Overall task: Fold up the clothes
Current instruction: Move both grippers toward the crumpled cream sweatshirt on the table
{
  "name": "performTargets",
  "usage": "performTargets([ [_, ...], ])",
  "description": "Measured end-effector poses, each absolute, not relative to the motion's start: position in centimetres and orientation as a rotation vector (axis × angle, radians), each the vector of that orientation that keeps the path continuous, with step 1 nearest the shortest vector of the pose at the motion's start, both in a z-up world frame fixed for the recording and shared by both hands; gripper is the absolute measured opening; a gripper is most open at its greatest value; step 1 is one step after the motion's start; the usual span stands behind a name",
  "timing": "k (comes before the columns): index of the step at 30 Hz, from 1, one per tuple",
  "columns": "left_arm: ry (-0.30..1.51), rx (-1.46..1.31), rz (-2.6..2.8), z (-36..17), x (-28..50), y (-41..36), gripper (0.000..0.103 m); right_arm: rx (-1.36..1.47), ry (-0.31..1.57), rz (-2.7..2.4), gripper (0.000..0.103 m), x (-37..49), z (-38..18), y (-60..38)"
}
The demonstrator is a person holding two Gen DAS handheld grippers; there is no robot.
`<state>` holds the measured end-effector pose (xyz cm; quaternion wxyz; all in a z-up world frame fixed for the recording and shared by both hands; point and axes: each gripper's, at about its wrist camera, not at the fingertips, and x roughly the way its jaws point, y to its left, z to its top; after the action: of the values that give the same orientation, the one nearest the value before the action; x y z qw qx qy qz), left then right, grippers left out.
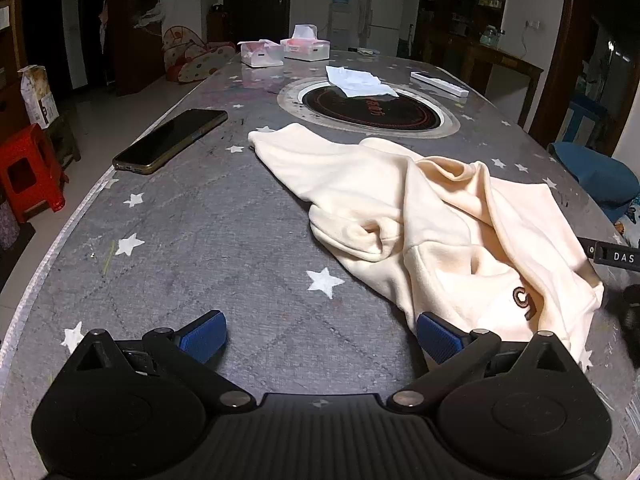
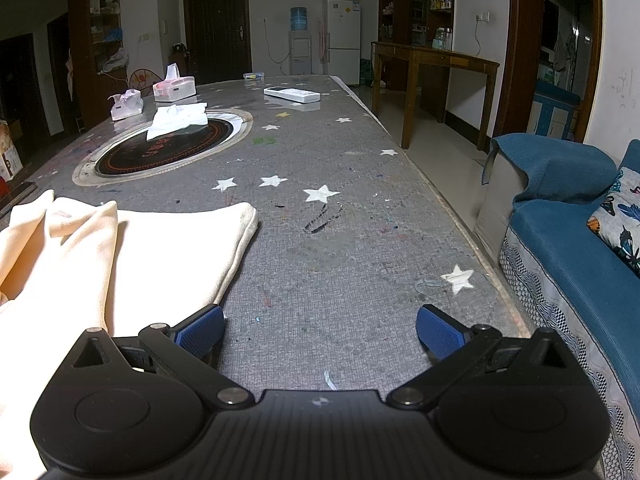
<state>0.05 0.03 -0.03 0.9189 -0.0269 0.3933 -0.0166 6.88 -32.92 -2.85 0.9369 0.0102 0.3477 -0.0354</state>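
We hold the left gripper [image 1: 320, 338] and right gripper [image 2: 320, 334] with fingers spread, empty, over the tabletop [image 1: 224, 216]. The cream sweatshirt [image 1: 432, 216] lies rumpled between them, perhaps touching the left gripper's right finger.

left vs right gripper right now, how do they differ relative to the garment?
The left gripper has its right-side pad at the crumpled, logo-bearing end of the cream garment; the right gripper has its left-side pad by the flatter, smoother end. The left gripper faces the phone; the right gripper faces mostly bare table. Both have jaws open, holding nothing.
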Motion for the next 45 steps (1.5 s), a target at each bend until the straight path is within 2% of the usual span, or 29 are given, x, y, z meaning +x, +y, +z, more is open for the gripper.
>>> performTargets([
  [31, 0.812, -0.063, -0.028, 0.2, -1.4, -1.4, 0.103, 0.058, 0.652, 0.114, 0.103, -1.6, 1.0, -30.8],
  [45, 0.770, -0.067, -0.060, 1.5, -1.5, -2.2, 0.103, 0.034, 0.649, 0.190, 0.103, -2.5, 1.5, -28.7],
])
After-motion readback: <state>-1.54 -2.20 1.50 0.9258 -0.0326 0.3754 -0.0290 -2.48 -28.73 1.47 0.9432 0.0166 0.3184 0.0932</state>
